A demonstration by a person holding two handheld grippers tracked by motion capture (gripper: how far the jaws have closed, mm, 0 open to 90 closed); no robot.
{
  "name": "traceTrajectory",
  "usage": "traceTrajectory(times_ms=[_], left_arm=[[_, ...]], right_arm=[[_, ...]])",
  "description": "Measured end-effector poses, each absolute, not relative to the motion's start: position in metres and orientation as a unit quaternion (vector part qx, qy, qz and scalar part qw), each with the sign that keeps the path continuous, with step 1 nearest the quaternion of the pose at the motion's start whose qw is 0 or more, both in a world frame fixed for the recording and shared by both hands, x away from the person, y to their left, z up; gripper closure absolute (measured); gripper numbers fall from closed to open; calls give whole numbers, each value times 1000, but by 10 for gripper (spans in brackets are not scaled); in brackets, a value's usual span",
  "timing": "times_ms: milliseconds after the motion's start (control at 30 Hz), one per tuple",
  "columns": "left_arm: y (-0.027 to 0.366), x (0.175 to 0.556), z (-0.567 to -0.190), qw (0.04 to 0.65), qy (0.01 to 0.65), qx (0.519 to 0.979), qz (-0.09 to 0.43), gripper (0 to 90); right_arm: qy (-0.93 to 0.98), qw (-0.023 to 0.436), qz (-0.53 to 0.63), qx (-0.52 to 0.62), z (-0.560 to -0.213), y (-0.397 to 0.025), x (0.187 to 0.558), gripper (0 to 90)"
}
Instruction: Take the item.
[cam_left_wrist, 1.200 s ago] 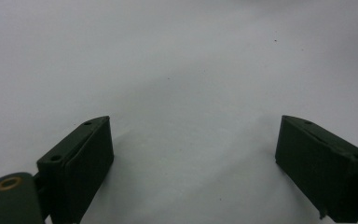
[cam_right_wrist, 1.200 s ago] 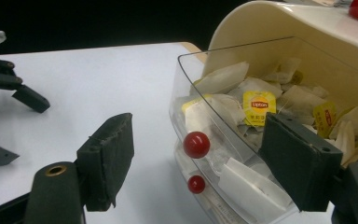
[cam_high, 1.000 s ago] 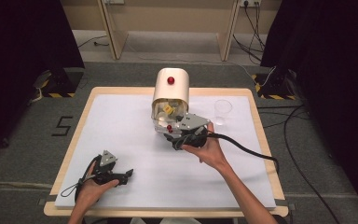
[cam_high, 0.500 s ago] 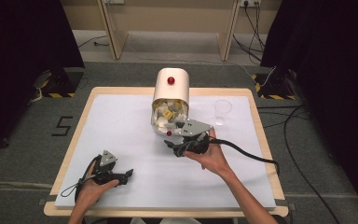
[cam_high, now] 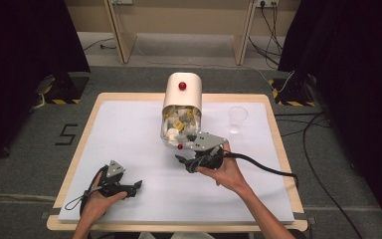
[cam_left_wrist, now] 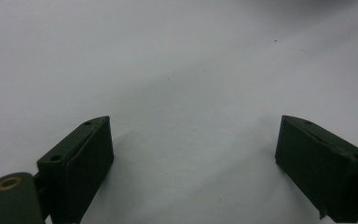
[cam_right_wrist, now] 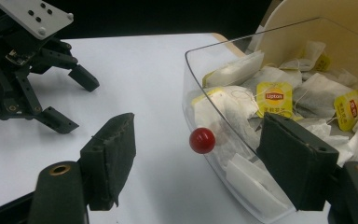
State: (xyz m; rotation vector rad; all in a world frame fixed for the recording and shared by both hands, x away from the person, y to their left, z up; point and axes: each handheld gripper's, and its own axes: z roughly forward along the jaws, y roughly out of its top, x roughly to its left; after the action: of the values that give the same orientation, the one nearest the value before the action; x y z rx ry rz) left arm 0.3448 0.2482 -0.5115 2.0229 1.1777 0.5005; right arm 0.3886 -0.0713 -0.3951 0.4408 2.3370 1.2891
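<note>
A cream dispenser (cam_high: 182, 97) with a red knob on top stands at the table's far middle. Its clear front bin (cam_high: 176, 130) is tipped open toward me and holds several tea bags (cam_right_wrist: 274, 98), some with yellow tags. A small red knob (cam_right_wrist: 202, 140) sits on the bin's clear front wall. My right gripper (cam_right_wrist: 198, 158) is open with the knob between its jaws, touching neither; in the high view the right gripper (cam_high: 185, 163) is just in front of the bin. My left gripper (cam_high: 136, 189) rests open on the mat near the front left, with nothing between its jaws (cam_left_wrist: 193, 154).
An empty clear glass (cam_high: 238, 117) stands to the right of the dispenser. A white mat (cam_high: 129, 129) covers the wooden table. The right gripper's cable (cam_high: 268, 169) trails off to the right. Dark curtains flank the table.
My right gripper has drawn back a little toward me, and the clear bin has tipped further open, showing more tea bags. The left gripper has stayed put.
</note>
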Motion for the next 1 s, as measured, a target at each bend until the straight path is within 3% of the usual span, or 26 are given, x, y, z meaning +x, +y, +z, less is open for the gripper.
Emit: traceTrajectory(times_ms=[1000], left_arm=[[248, 345, -512, 365, 458, 787, 194, 104]], right_arm=[[852, 201, 458, 156, -394, -72, 386, 304]])
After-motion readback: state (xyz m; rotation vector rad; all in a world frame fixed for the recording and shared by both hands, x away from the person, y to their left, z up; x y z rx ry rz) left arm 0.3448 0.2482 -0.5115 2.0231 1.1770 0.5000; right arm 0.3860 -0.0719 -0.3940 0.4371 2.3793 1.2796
